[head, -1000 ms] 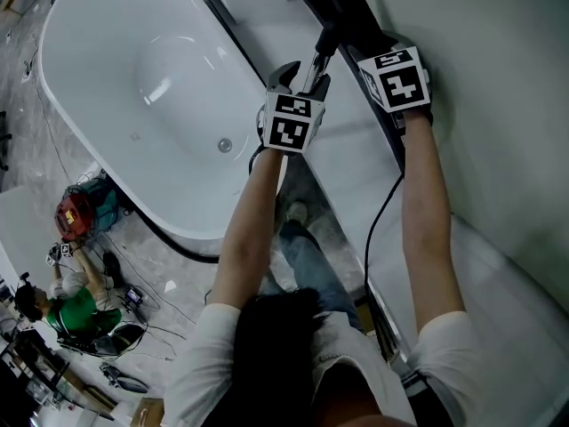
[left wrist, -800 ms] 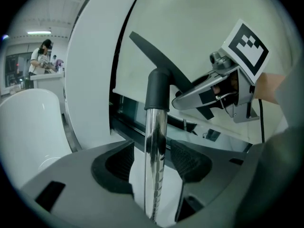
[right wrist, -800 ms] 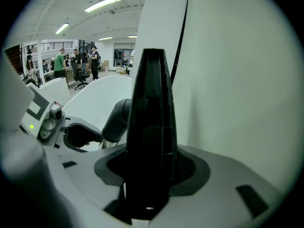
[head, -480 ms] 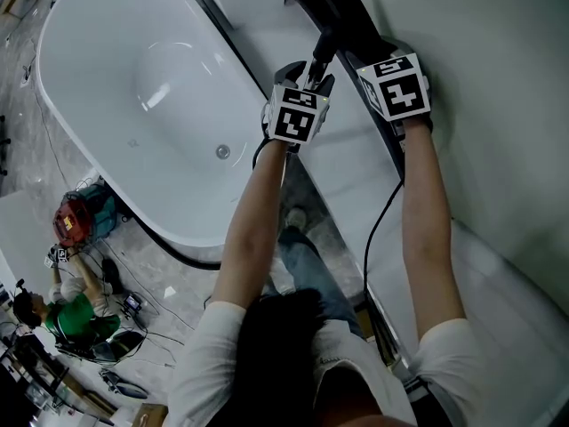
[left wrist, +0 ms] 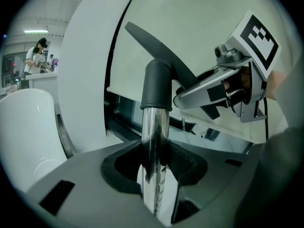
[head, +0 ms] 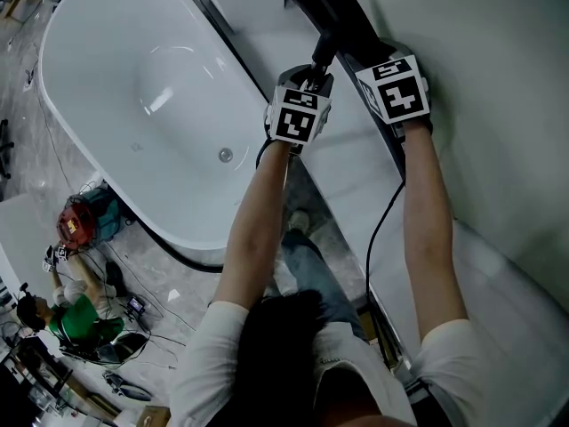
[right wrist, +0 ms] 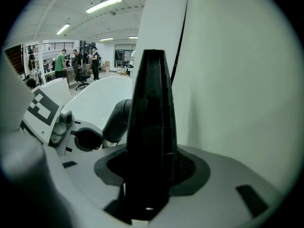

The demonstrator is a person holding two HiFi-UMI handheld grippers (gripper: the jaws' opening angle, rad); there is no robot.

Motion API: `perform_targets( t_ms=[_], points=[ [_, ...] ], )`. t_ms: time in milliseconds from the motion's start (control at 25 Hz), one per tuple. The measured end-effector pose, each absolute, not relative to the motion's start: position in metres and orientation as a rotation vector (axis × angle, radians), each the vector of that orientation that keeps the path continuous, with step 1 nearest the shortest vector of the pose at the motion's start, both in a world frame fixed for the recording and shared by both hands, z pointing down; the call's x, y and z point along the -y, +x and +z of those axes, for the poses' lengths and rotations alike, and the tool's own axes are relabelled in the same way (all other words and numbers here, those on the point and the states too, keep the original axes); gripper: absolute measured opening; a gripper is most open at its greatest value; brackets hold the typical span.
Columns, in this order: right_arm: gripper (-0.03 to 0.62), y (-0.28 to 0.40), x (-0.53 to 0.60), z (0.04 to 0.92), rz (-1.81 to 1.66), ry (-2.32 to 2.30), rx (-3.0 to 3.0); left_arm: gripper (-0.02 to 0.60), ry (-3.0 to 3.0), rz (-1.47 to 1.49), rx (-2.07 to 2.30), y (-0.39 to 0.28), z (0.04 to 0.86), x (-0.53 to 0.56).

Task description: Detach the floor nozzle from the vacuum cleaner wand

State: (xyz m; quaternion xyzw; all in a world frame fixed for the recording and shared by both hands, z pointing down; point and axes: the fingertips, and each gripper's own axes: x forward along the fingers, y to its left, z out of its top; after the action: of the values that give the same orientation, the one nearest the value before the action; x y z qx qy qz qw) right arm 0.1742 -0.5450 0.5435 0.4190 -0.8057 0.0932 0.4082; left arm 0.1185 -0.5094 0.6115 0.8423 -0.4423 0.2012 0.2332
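One wand [left wrist: 154,141], one floor nozzle [right wrist: 151,127] and two claws are shown near one bathtub [head: 98,149]. The wand is seen upright, dark collar uppermost and joined to the nozzle, whose length slants along the wall. The left claw [left wrist: 154,175] is closing on the wand; the nozzle is clamped in the right claw [right wrist: 151,184].

The wand [head: 322,50] stands right of the bathtub [head: 107,132], the floor nozzle [right wrist: 149,127] seemingly just beyond it.

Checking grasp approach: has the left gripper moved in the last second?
Yes: the left gripper moved away from the bathtub drain, up-picture toward the wand; jaws closing with it between them.
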Motion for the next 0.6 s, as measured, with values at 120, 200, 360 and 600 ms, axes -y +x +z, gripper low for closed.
perform_targets(
  t_ms=[120,200,360,600],
  points=[
    [0.222,0.1727,0.5437,0.5399,0.217,1.059,2.034,0.149,2.313,0.538,1.208,0.1183,0.6099,0.5079],
    [0.221,0.1727,0.5444,0.5383,0.212,1.069,2.038,0.149,2.310,0.530,1.208,0.1184,0.6093,0.5088],
    [0.221,0.1732,0.5448,0.5382,0.206,1.083,2.048,0.149,2.313,0.530,1.201,0.1190,0.6105,0.5093],
    [0.221,0.1721,0.5444,0.5379,0.229,1.072,2.040,0.149,2.313,0.525,1.203,0.1176,0.6100,0.5090]
  ],
)
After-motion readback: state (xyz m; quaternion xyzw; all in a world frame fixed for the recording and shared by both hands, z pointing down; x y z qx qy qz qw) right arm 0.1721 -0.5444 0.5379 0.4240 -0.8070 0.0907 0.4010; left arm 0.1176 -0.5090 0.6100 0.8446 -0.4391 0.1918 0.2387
